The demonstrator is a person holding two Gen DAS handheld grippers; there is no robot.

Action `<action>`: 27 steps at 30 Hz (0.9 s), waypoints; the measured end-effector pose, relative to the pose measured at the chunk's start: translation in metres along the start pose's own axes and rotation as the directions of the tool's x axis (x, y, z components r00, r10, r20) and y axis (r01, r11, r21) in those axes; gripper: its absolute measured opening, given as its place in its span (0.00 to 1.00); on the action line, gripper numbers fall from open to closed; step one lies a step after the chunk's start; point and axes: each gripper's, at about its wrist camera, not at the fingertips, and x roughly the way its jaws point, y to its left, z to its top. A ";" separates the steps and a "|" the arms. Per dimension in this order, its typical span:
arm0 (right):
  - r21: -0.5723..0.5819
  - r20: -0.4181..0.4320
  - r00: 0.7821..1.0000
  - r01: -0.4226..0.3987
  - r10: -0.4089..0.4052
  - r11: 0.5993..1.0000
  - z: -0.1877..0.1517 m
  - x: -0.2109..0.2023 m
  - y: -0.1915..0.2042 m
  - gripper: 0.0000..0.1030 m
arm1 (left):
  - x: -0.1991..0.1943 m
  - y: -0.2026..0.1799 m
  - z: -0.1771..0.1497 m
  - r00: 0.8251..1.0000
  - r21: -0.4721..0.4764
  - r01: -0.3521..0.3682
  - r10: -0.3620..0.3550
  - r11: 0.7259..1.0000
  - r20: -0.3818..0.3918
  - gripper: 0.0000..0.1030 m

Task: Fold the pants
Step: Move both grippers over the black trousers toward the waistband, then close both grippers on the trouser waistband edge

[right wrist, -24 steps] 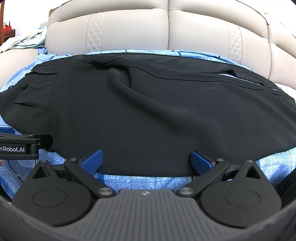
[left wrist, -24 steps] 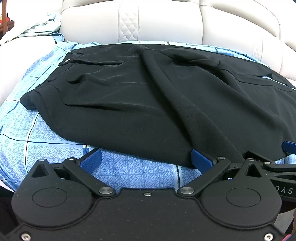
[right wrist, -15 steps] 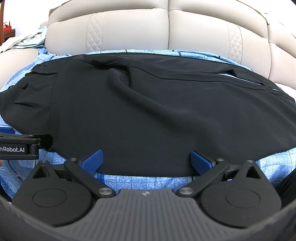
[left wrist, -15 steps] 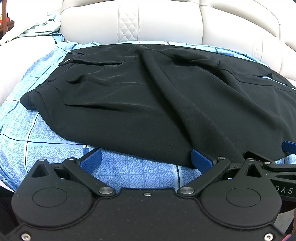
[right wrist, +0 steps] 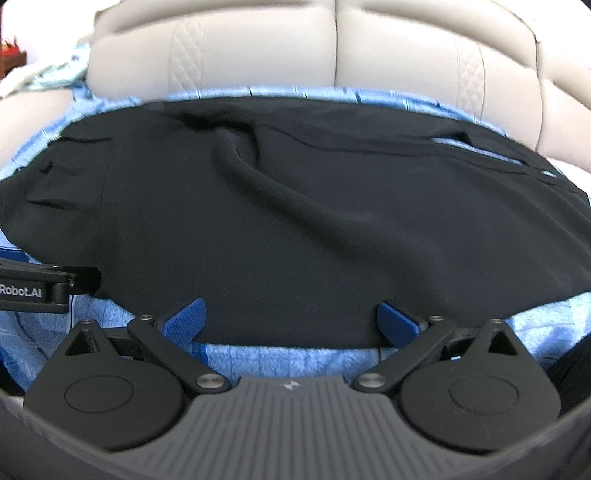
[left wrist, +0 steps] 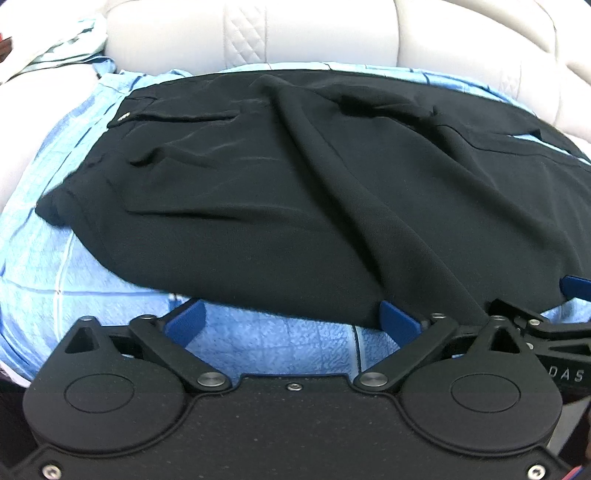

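Note:
Black pants point(left wrist: 295, 192) lie spread on a blue patterned sheet point(left wrist: 55, 266), waistband to the left, with a raised fold ridge running down the middle. They also fill the right wrist view point(right wrist: 314, 229). My left gripper point(left wrist: 291, 319) is open and empty at the pants' near edge, its blue pads point(left wrist: 399, 319) just at the hem. My right gripper point(right wrist: 291, 319) is open and empty, its pads point(right wrist: 184, 319) at the near edge of the cloth. Each gripper shows at the side of the other's view.
A cream padded sofa back point(left wrist: 314, 33) rises behind the sheet and shows in the right wrist view point(right wrist: 332, 48). Light crumpled cloth point(left wrist: 48, 48) lies at the far left. Blue sheet point(right wrist: 288, 356) shows between the pants and my grippers.
Both views have shifted slightly and blurred; both grippers have moved a little forward and down toward the pants' near edge. Both stay open.

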 end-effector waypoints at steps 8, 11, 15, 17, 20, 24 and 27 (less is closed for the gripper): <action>0.073 0.128 0.992 0.003 -0.012 0.997 0.074 -0.010 -0.033 1.00 | -0.021 0.041 0.099 0.992 -0.040 0.056 -0.051 0.998 0.119 0.99; 0.186 0.161 0.987 -0.012 -0.019 0.982 0.124 0.005 -0.063 1.00 | -0.004 0.065 0.149 0.991 -0.161 0.048 -0.027 0.986 0.131 1.00; 0.326 0.133 0.991 -0.036 -0.008 0.945 0.189 0.043 -0.102 1.00 | 0.035 0.096 0.214 0.994 -0.318 0.039 -0.005 0.947 0.108 1.00; 0.362 0.068 0.997 -0.044 0.020 0.931 0.224 0.075 -0.121 1.00 | 0.059 0.115 0.236 0.996 -0.397 0.039 -0.006 0.917 0.084 1.00; 0.359 -0.085 0.996 0.067 -0.039 0.931 0.271 0.128 -0.136 1.00 | 0.101 0.132 0.262 0.999 -0.484 0.013 0.011 0.875 0.047 1.00; 0.357 -0.188 0.978 0.149 -0.086 0.922 0.303 0.185 -0.146 1.00 | 0.154 0.143 0.285 0.995 -0.534 -0.071 0.098 0.842 0.021 1.00; 0.373 -0.234 0.966 0.196 -0.112 0.907 0.320 0.226 -0.150 1.00 | 0.186 0.147 0.300 0.986 -0.546 -0.153 0.168 0.823 -0.023 1.00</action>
